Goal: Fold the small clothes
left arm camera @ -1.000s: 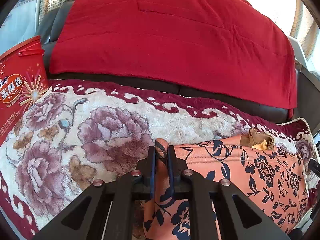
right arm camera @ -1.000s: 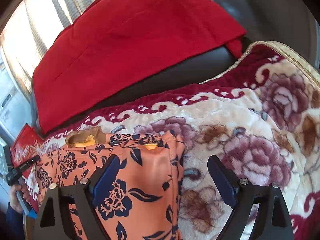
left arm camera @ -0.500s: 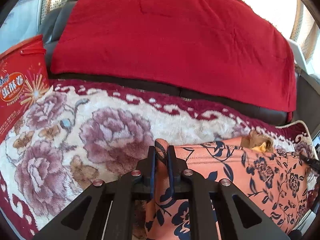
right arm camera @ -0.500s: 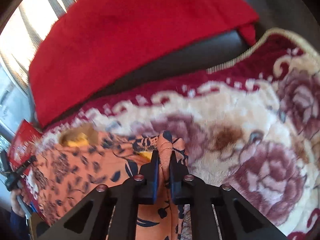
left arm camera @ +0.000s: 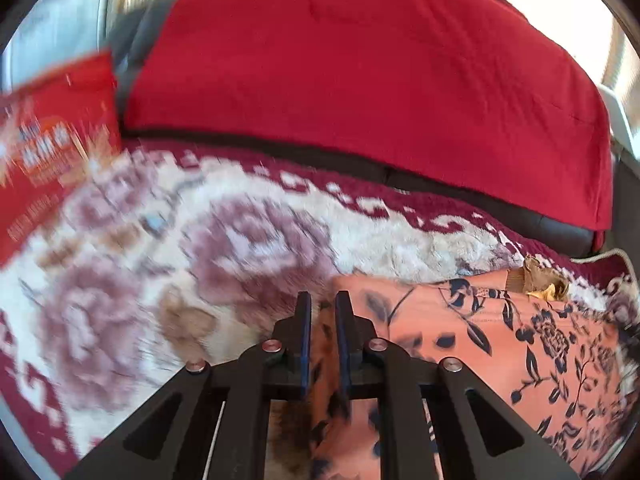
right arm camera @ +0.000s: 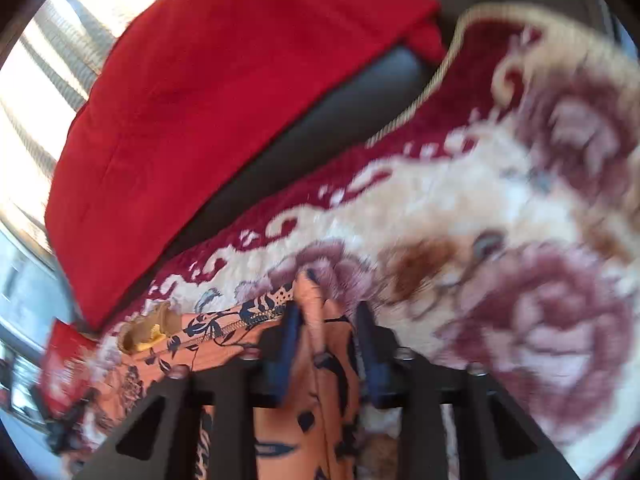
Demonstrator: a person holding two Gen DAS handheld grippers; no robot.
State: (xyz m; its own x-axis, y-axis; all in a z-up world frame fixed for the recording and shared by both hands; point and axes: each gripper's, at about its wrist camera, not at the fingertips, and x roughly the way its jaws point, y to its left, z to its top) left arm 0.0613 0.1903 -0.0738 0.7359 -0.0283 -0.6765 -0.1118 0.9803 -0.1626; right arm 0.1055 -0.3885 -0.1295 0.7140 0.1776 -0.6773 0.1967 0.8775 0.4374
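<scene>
Garment (left arm camera: 500,344), peach floral, lies on the blanket (left arm camera: 240,248). Left gripper (left arm camera: 320,320) pinches its left corner tight. Right gripper (right arm camera: 326,322) has just been opening, its jaws half apart with the right corner loose between them. That corner may slip out, leaving the fold lopsided.

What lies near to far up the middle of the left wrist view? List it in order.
left gripper shut on the orange floral garment → floral plush blanket → dark sofa seat edge → red cloth on the backrest.
</scene>
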